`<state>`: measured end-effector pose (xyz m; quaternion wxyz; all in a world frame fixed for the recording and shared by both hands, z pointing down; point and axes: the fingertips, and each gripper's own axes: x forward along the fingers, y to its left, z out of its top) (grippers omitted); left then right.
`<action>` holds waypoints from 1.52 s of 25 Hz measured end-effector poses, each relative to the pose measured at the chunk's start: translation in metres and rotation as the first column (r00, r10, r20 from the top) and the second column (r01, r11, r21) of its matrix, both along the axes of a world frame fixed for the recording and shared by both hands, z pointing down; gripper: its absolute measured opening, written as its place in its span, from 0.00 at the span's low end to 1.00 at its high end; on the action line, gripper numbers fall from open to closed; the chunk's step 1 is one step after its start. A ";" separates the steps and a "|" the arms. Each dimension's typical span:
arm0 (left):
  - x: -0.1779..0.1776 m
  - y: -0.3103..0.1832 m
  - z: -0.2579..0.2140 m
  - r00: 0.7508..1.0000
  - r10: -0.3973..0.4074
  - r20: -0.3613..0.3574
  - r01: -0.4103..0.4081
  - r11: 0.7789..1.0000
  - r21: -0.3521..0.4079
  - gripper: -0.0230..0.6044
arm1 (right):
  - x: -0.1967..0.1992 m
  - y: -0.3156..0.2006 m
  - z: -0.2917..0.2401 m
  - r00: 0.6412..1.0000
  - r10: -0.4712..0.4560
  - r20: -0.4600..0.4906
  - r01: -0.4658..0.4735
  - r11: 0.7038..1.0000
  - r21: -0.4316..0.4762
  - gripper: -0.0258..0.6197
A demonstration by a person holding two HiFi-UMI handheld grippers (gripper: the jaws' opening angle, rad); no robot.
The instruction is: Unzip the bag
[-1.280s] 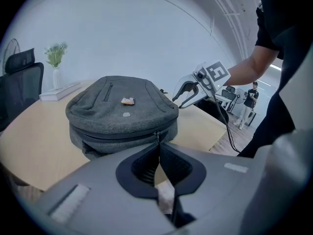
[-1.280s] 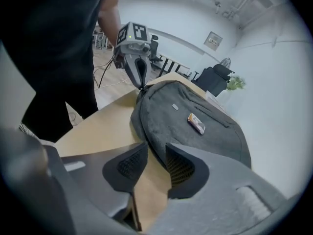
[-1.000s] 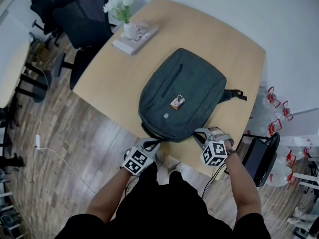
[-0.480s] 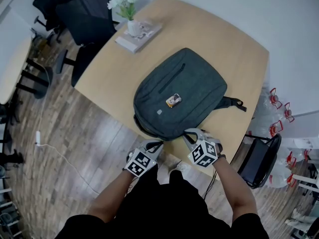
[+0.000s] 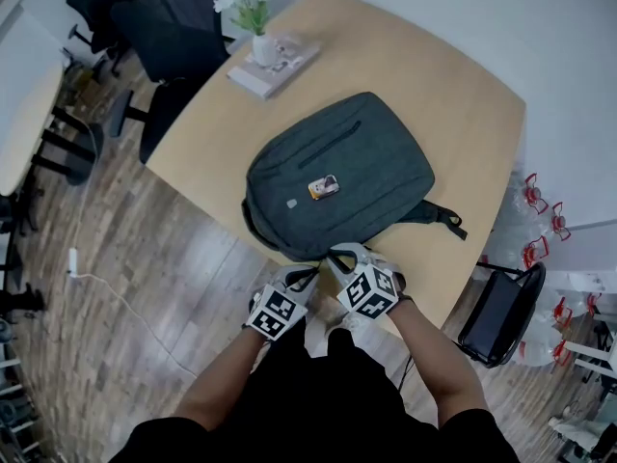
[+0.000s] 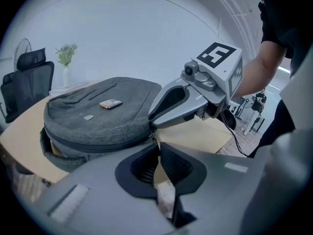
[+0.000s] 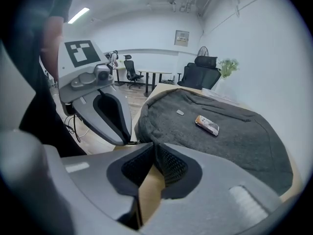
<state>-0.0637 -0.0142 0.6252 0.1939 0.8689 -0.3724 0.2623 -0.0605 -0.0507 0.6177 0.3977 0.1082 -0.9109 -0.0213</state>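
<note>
An office with a wood-plank floor (image 5: 125, 249) and black office chairs (image 5: 169, 27) surrounds the pale wooden table (image 5: 463, 95) where you work. The top is smooth, round-cornered and mostly bare. A book (image 5: 275, 66) and a vase of white flowers (image 5: 253, 22) sit at its far side.

The grey backpack (image 5: 337, 172) lies flat, front up, near the table's middle. Its near end reaches the edge in front of you and a strap (image 5: 434, 215) trails to your right. It looks soft and lightly filled, so expect it to slump and to slide on that top. Anchor it near the zip rather than trust its weight.

Your left gripper (image 6: 157, 148) and right gripper (image 7: 155, 148) meet at that near end. Each has its jaws drawn narrow, tips together, against the zip line (image 6: 98, 143). The small metal zip pull (image 6: 154, 139) sits just where the two sets of tips meet. Which gripper pinches it cannot be told. That pull, not the loose cloth, is the place to grip.
</note>
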 end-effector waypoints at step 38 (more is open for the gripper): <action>0.007 0.001 0.011 0.997 -0.079 -0.016 0.079 0.997 -0.013 0.08 | 0.101 -0.069 0.013 0.947 0.039 -0.319 0.042 0.969 0.244 0.21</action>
